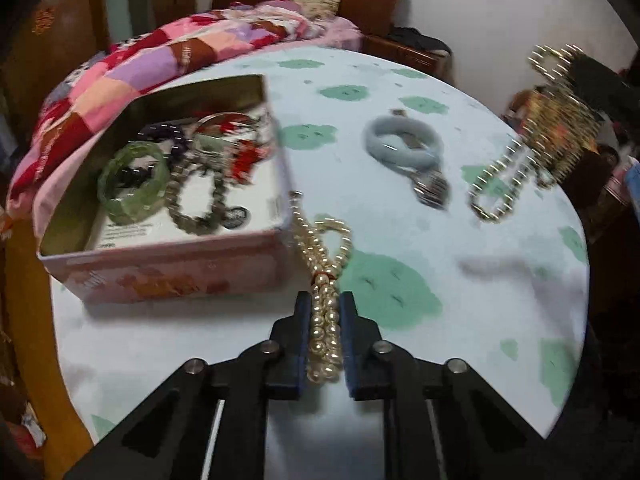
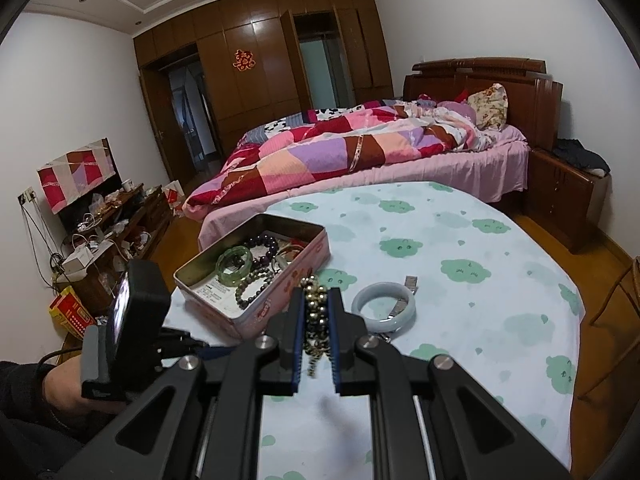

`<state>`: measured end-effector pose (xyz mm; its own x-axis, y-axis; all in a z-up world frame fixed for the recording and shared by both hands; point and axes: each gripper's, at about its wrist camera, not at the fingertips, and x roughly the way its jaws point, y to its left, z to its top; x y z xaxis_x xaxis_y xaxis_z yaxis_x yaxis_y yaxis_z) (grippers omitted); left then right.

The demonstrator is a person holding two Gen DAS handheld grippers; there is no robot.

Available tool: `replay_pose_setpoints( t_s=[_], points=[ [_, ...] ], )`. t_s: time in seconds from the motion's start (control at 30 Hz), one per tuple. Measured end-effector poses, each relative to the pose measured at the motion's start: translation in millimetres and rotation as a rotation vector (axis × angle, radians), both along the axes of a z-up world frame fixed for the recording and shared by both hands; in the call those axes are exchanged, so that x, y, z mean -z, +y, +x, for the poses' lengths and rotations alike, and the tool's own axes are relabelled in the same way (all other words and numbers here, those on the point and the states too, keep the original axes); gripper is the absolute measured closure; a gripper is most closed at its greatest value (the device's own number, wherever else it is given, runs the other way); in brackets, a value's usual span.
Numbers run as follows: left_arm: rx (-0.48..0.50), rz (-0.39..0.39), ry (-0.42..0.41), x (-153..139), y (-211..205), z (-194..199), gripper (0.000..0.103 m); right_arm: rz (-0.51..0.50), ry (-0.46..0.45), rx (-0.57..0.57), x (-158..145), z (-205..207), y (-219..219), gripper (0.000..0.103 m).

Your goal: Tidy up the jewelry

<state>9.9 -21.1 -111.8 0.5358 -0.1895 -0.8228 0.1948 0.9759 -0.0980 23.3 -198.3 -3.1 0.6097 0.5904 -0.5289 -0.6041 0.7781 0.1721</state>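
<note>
The tabletop (image 2: 500, 240) wore a pale cloth printed with green cloud shapes. Ahead and left of the left gripper (image 1: 325, 300) sat an open pink tin box (image 1: 168, 276), holding a translucent green bangle (image 1: 134, 182), a strand of dull olive beads (image 1: 196, 196), dark purple beads and red pieces. Ahead and right of that gripper lay a pale blue-grey bangle (image 1: 402, 148) resting on a metal watch band. The left gripper was clamped on a doubled strand of cream pearl beads (image 1: 324, 280), cinched by a red band, looping forward beside the box corner. The right gripper (image 2: 315, 298) was pinched shut on a bunched gold-and-dark bead strand (image 2: 316, 312), which hung above the tabletop in the left wrist view.
</note>
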Motion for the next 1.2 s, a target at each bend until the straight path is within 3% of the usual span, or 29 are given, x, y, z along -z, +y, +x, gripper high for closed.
replay_pose_setpoints(
  t_s=[0.07,0.23,0.43,0.6,0.7,0.9,1.2],
  points=[
    [0.027,-0.001,-0.011,-6,-3,-5,0.097,0.002,0.002,0.002,0,1,0,0.090],
    [0.076,-0.059,-0.110,-50,-2,-15,0.098,0.001,-0.003,-0.001,-2,3,2,0.090],
    [0.039,-0.090,-0.238,-103,27,-17,0.098,-0.002,-0.026,-0.022,-13,6,16,0.090],
    [-0.044,-0.066,-0.320,-127,63,-7,0.098,-0.002,-0.056,-0.074,-29,13,42,0.090],
    [-0.099,-0.042,-0.335,-126,80,0,0.098,-0.008,-0.077,-0.114,-37,17,64,0.090],
    [-0.172,-0.072,-0.293,-104,108,21,0.098,-0.021,-0.084,-0.174,-39,25,104,0.090],
    [-0.181,-0.048,-0.226,-71,110,40,0.097,-0.088,0.018,-0.211,10,49,143,0.090]
  ],
)
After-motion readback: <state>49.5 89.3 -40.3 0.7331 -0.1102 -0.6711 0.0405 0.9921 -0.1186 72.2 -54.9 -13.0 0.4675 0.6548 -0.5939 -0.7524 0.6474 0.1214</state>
